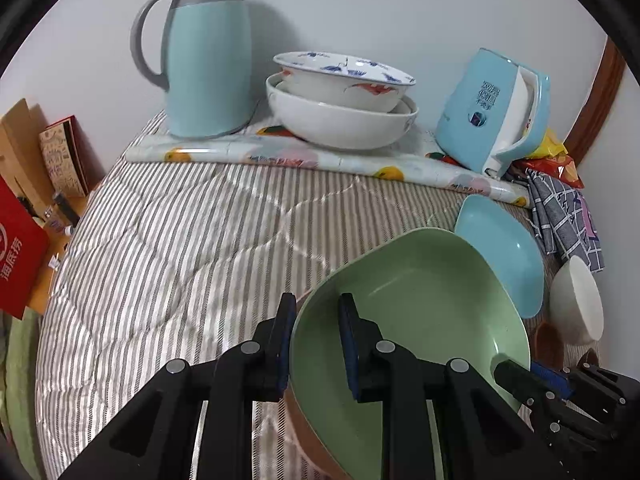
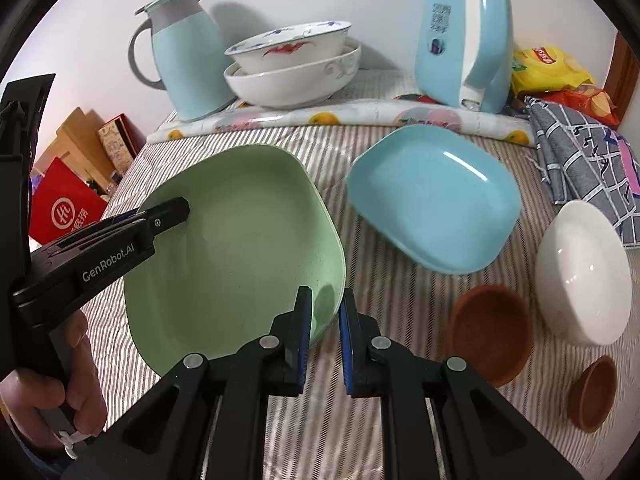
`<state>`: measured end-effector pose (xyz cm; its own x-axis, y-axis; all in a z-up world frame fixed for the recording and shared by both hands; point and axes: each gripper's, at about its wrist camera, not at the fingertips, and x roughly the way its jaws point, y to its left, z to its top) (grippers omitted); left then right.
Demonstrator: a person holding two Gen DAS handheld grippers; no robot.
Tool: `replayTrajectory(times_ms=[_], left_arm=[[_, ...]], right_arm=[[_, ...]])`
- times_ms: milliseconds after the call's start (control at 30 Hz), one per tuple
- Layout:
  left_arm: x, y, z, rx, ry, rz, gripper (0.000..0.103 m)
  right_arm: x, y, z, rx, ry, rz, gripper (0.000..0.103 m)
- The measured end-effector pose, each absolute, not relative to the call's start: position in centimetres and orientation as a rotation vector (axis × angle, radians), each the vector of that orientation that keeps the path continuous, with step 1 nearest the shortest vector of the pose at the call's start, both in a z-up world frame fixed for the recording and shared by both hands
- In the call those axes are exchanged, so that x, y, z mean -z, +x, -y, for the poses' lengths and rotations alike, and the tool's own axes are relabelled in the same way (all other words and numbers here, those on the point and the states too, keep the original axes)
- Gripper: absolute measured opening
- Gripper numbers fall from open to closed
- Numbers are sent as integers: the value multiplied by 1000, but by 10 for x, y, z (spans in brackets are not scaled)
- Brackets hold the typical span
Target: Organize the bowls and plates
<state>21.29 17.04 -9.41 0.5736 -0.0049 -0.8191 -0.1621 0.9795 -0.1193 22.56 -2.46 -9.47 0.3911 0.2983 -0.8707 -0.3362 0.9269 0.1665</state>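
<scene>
My left gripper (image 1: 314, 344) is shut on the near-left rim of a green square plate (image 1: 416, 312), which is tilted above a brown plate (image 1: 298, 420). My right gripper (image 2: 325, 340) is shut on the same green plate (image 2: 236, 248) at its near-right rim. A blue square plate (image 2: 434, 196) lies to the right, also seen in the left wrist view (image 1: 502, 252). A white bowl (image 2: 584, 272), a brown bowl (image 2: 490, 332) and a smaller brown bowl (image 2: 594, 392) stand at the right.
Two stacked white bowls (image 2: 292, 64) stand at the back on a fruit-print mat (image 2: 352, 114), between a teal thermos jug (image 2: 184, 56) and a blue kettle (image 2: 464, 36). A checked cloth (image 2: 580, 148) and snack packets (image 2: 548, 68) lie at the right. Boxes (image 1: 24, 216) stand left of the striped quilt (image 1: 180, 260).
</scene>
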Motion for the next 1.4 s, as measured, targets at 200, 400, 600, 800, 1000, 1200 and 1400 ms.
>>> replayTrajectory(times_ms=[200, 400, 600, 800, 1000, 1200, 1400], left_arm=[[103, 211, -176, -74, -207, -966, 21], [111, 216, -181, -60, -221, -964, 22], [116, 222, -181, -62, -212, -970, 26], [118, 220, -183, -68, -217, -981, 49], [106, 210, -178, -83, -190, -964, 52], [92, 199, -164, -91, -156, -953, 57], [76, 193, -140, -98, -112, -931, 58]], right_arm=[[103, 217, 18, -383, -55, -1118, 13], [110, 219, 15, -372, -52, -1142, 14], [115, 221, 6, -375, -91, -1167, 21], [114, 220, 5, -390, -97, -1154, 29], [109, 216, 8, -399, -92, -1139, 36], [95, 209, 22, -403, -68, -1102, 43], [77, 202, 46, -379, -73, -1043, 48]])
